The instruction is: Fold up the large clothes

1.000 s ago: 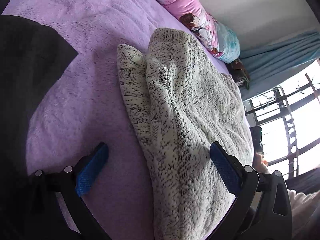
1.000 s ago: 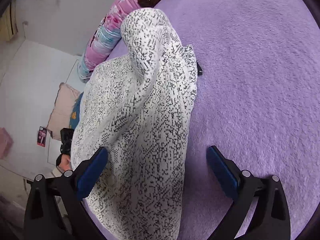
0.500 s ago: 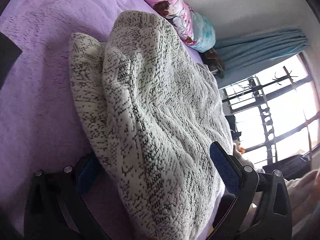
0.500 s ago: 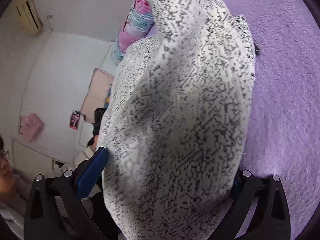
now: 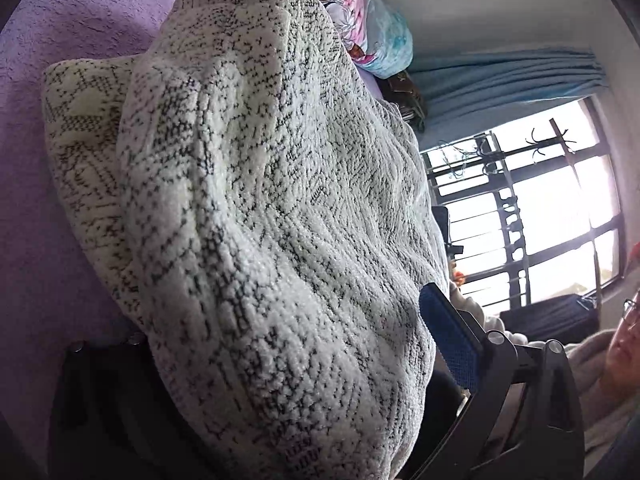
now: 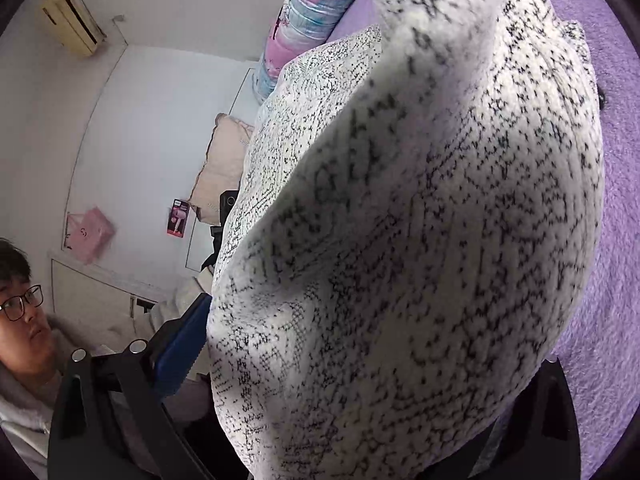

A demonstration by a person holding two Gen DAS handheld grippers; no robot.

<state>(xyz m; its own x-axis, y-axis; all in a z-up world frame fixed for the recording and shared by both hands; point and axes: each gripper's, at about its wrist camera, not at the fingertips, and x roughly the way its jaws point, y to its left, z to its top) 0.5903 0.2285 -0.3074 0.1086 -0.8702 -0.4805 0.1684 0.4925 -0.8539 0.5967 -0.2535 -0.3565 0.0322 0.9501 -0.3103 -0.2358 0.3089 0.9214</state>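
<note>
A bulky white knit sweater with black flecks point(image 5: 256, 208) lies bunched on the purple bed cover point(image 5: 80, 12). My left gripper point(image 5: 288, 344) is open, its jaws spread either side of the sweater's near end; the right blue pad point(image 5: 448, 344) shows, the left pad is hidden under the knit. In the right wrist view the same sweater point(image 6: 420, 240) fills the frame. My right gripper point(image 6: 360, 344) is open around it; its left blue pad point(image 6: 184, 344) shows, the right pad is covered by the fabric.
A pink and blue rolled quilt point(image 5: 360, 16) lies along the wall at the bed's far edge. A barred window point(image 5: 540, 208) and blue curtain point(image 5: 500, 76) stand to the right. The person's face point(image 6: 20, 312) shows at the left. The purple cover point(image 6: 612, 240) extends right.
Both grippers have pushed forward onto the sweater, which now sits between the jaws and fills both views. The jaws have stayed wide apart.
</note>
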